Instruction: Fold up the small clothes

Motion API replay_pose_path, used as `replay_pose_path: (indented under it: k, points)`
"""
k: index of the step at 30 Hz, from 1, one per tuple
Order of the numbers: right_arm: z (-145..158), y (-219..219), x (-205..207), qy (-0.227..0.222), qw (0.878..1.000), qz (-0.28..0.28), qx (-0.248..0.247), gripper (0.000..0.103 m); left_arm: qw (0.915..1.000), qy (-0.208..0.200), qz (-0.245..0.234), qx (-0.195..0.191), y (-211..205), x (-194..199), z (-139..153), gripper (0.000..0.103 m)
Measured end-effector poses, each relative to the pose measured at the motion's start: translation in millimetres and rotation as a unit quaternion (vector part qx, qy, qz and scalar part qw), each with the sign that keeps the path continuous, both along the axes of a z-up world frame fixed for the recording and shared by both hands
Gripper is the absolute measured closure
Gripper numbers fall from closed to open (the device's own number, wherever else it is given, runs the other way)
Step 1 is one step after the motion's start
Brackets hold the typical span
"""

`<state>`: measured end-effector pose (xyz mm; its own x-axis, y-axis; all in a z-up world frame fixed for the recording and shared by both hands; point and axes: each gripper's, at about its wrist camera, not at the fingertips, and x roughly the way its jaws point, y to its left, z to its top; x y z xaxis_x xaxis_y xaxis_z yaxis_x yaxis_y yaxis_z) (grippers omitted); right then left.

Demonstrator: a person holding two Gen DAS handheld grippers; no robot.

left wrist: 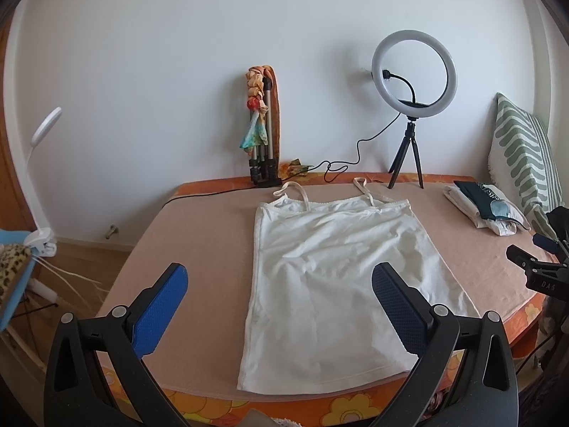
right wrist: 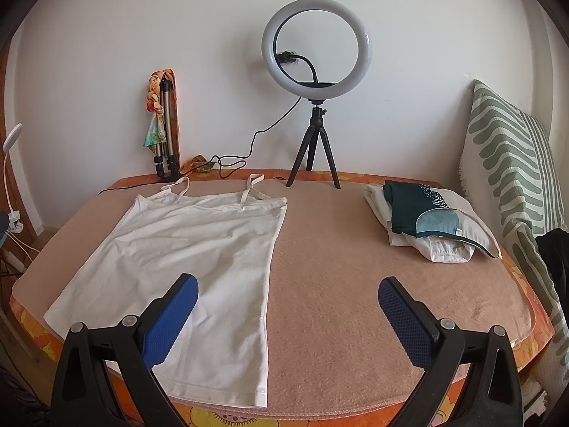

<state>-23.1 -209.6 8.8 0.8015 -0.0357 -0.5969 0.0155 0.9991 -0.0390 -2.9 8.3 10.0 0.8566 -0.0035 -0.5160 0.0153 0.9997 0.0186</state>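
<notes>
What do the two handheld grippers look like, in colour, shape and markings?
Both are alike. The left gripper and the right gripper each have a black plastic frame with triangular cut-outs and round silver rivets. The jaws are flat, rounded blue pads with a fine dotted texture. The left view shows white letters "DAS" on the right gripper's side.

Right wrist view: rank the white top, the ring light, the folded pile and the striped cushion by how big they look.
1. white top, clearly largest, though nearest the camera.
2. striped cushion, partly cut off at the edge, so unsure.
3. folded pile and ring light look alike; the light stands farther back, so no ranking.
</notes>
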Motion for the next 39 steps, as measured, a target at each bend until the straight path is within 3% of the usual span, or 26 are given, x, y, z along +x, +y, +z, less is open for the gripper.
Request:
replay_pose_path:
  k: [10,17,23,29,32,36,39]
  points:
    - [2.2,18.4,10.3,0.005,1.000,0.018,0.006,0.000,0.9997,0.014,0.015,-0.012,22.8,1.7,-12.3,0.000]
    - [14.3,41.2,30.0,0.007,0.998,0.049,0.031,0.003,0.9967,0.044,-0.003,-0.068,53.7,6.2,-39.9,0.001]
    - [21.5,73.5,75.2,0.046,0.992,0.105,0.056,0.013,0.9933,0.107,-0.017,-0.040,63.0,8.9,-71.0,0.017]
    - [24.5,131.0,130.5,0.073,0.980,0.180,0.052,0.021,0.9781,0.179,-0.035,-0.100,77.6,17.2,-108.2,0.033]
    - [26.8,163.3,158.0,0.097,0.970,0.215,0.051,0.026,0.9703,0.204,-0.039,-0.124,83.6,20.1,-121.3,0.046]
    - [23.4,206.3,198.1,0.132,0.958,0.250,0.058,0.027,0.9634,0.223,-0.042,-0.142,88.3,24.4,-129.6,0.049]
    - [9.6,233.4,235.5,0.168,0.949,0.255,0.077,0.035,0.9571,0.235,-0.043,-0.165,95.9,26.6,-133.1,0.056]
